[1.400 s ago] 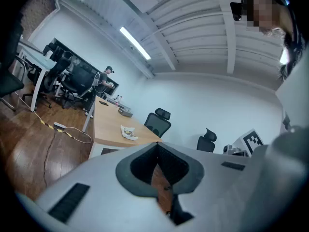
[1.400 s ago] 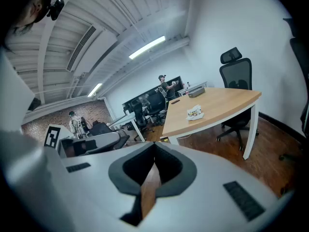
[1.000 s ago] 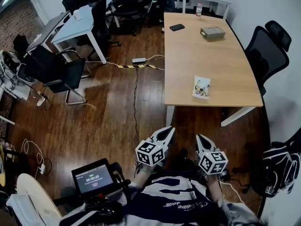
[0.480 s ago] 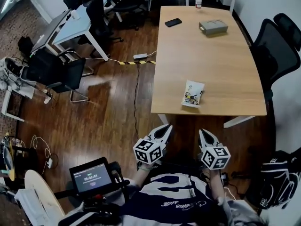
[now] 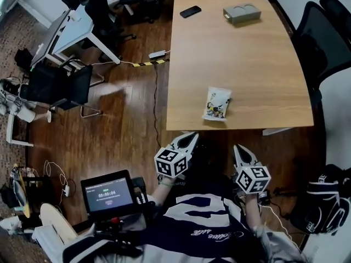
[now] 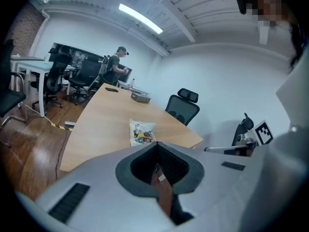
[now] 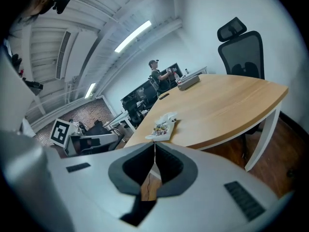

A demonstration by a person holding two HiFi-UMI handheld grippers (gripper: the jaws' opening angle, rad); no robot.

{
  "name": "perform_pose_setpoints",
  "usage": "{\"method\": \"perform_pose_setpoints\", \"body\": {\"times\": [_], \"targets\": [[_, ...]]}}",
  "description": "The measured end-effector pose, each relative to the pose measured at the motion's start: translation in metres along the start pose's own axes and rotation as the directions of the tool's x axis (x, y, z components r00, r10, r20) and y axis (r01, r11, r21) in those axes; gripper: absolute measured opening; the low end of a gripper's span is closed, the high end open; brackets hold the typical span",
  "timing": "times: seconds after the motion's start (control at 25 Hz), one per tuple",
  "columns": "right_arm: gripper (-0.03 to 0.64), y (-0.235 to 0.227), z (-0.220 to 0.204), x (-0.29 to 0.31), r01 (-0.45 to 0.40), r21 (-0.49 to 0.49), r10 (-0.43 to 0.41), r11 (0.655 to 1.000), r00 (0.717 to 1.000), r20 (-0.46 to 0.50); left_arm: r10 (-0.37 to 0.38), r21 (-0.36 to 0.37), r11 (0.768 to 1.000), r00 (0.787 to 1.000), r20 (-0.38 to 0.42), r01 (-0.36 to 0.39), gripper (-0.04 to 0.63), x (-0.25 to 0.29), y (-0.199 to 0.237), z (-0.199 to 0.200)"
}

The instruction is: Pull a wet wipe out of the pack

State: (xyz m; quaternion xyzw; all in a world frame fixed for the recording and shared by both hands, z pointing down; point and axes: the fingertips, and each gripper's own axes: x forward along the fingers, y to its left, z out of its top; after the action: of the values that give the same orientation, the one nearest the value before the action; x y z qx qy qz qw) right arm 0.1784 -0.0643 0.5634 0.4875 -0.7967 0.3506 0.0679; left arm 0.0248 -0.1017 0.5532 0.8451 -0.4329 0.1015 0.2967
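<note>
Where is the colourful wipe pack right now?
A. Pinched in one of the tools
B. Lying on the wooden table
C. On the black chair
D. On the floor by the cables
B: the wipe pack lies flat on the wooden table, near its front edge. The left tool and right tool are both shut, hold nothing and are apart from it.

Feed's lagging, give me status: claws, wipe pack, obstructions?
Left claw shut, empty; right claw shut, empty. Wipe pack flat near table edge, untouched. Nothing between claws and pack.
</note>
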Motion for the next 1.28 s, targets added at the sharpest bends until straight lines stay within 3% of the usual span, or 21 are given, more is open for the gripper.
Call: {"method": "perform_pose_setpoints", "body": {"times": [0.2,0.36,0.64,0.88,1.04,1.16,1.28], "targets": [[-0.002,-0.030,0.017,0.007,0.071,0.038,-0.072,0.997,0.997,0.022,-0.041,0.067,0.997,0.996,-0.085,0.047,0.003,0.051,0.011,0.006],[-0.002,-0.039,0.038,0.026,0.098,0.032,-0.099,0.995,0.995,0.029,-0.067,0.165,0.982,0.983,-0.168,0.096,0.003,0.087,0.023,0.011],[-0.002,-0.032,0.065,0.074,0.086,-0.023,-0.086,0.996,0.996,-0.020,-0.107,0.274,0.940,0.940,-0.325,0.202,0.003,0.129,0.043,0.004],[0.032,-0.027,0.074,0.110,0.057,-0.085,-0.065,0.995,0.993,-0.094,-0.153,0.300,0.901,0.877,-0.456,0.314,0.003,0.142,0.043,-0.015],[0.032,-0.019,0.080,0.133,0.022,-0.131,-0.039,0.991,0.991,-0.129,-0.166,0.315,0.879,0.848,-0.503,0.358,0.003,0.147,0.048,-0.024],[0.057,-0.008,0.080,0.149,-0.037,-0.127,0.017,0.991,0.988,-0.157,-0.191,0.289,0.876,0.828,-0.527,0.386,0.003,0.148,0.048,-0.027],[0.064,-0.001,0.077,0.164,-0.075,-0.186,0.035,0.980,0.978,-0.207,-0.226,0.229,0.890,0.817,-0.530,0.394,0.003,0.148,0.048,-0.023]]}}
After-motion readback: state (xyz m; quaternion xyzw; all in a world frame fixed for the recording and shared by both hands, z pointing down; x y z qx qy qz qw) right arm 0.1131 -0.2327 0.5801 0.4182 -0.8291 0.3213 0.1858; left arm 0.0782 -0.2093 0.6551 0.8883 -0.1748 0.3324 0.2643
